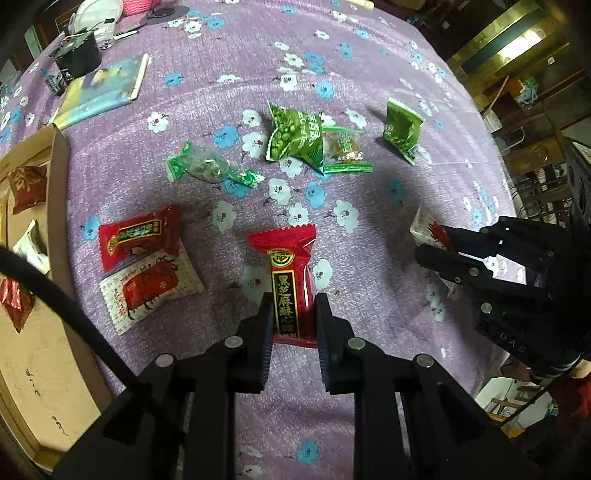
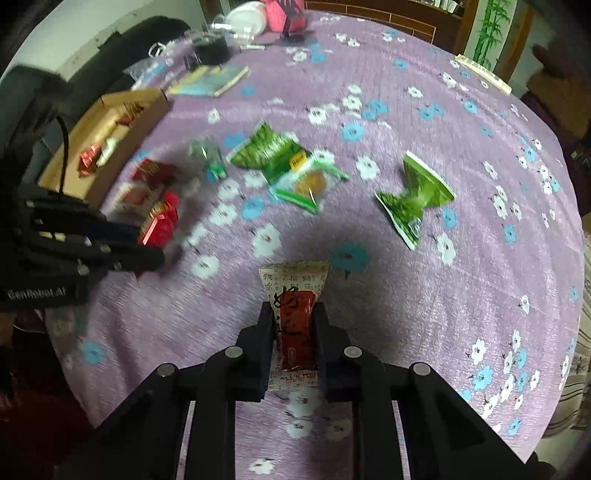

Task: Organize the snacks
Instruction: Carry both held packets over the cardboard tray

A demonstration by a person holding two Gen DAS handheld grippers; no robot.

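Observation:
My left gripper point(image 1: 293, 314) is shut on a red sesame candy packet point(image 1: 286, 273), held just above the purple flowered cloth. My right gripper point(image 2: 294, 325) is shut on a white-and-red snack packet point(image 2: 295, 295); it also shows in the left wrist view point(image 1: 430, 243) at the right. Loose on the cloth lie a red packet point(image 1: 138, 236) on a white-and-red packet point(image 1: 147, 286), a green twisted candy point(image 1: 212, 168), a green pea packet point(image 1: 293, 134) over a clear green-edged packet point(image 1: 343, 149), and another green packet point(image 1: 402, 131).
A cardboard box point(image 1: 57, 192) at the left edge holds several red and white packets. A book point(image 1: 101, 90), a black device point(image 1: 75, 55) and a white plate point(image 1: 94, 14) lie at the far left. The table edge curves along the right.

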